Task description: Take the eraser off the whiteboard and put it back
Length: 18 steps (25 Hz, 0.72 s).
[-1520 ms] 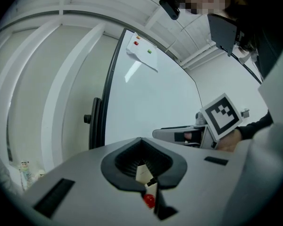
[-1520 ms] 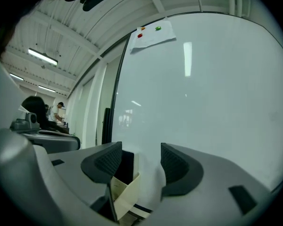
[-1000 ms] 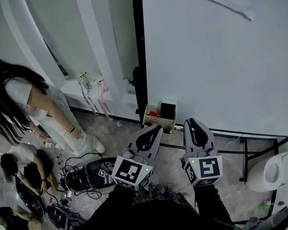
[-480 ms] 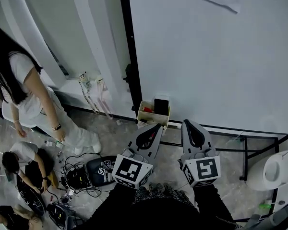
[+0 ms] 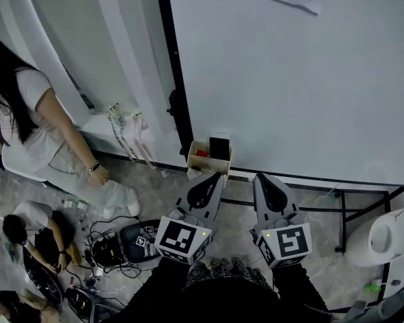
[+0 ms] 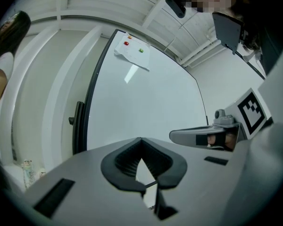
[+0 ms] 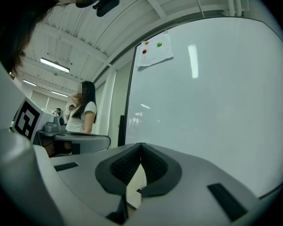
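Grey left gripper [image 5: 213, 178] and grey right gripper [image 5: 262, 180] point level toward twelve o'clock, at the white whiteboard [image 5: 303, 86], both closed and empty.

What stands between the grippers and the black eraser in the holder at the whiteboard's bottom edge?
Nothing visible does. The eraser stands in the cream holder; the left gripper and right gripper, both shut and empty, point toward it from just below in the head view.

Head view steeply down — whiteboard [image 5: 289, 79] common
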Each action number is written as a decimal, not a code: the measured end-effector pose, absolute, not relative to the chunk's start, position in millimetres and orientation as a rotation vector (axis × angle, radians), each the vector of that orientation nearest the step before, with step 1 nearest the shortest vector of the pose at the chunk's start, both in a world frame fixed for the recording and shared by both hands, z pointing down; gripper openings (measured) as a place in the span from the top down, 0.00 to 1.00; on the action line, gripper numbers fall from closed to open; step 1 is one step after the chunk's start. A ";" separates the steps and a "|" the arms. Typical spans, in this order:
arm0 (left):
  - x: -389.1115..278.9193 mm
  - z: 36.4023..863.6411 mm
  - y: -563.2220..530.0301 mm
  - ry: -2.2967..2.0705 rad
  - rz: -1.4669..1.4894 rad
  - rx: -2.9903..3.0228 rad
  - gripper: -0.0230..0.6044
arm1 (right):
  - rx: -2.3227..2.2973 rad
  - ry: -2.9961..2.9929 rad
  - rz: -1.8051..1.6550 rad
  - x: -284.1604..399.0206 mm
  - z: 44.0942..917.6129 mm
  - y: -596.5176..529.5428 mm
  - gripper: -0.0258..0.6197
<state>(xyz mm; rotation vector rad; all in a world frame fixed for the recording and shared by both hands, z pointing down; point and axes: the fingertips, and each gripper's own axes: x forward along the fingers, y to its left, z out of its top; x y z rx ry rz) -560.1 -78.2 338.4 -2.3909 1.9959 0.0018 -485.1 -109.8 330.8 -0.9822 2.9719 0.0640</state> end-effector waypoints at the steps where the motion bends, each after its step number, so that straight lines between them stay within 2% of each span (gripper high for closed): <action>1: -559.1 337.9 -77.7 1.995 0.002 -2.390 0.96 | -0.989 2.970 0.063 -483.0 331.1 -109.9 0.95; 18: -548.2 338.2 -74.8 2.000 0.007 -2.385 0.96 | -0.997 2.972 0.051 -465.1 331.4 -110.8 0.95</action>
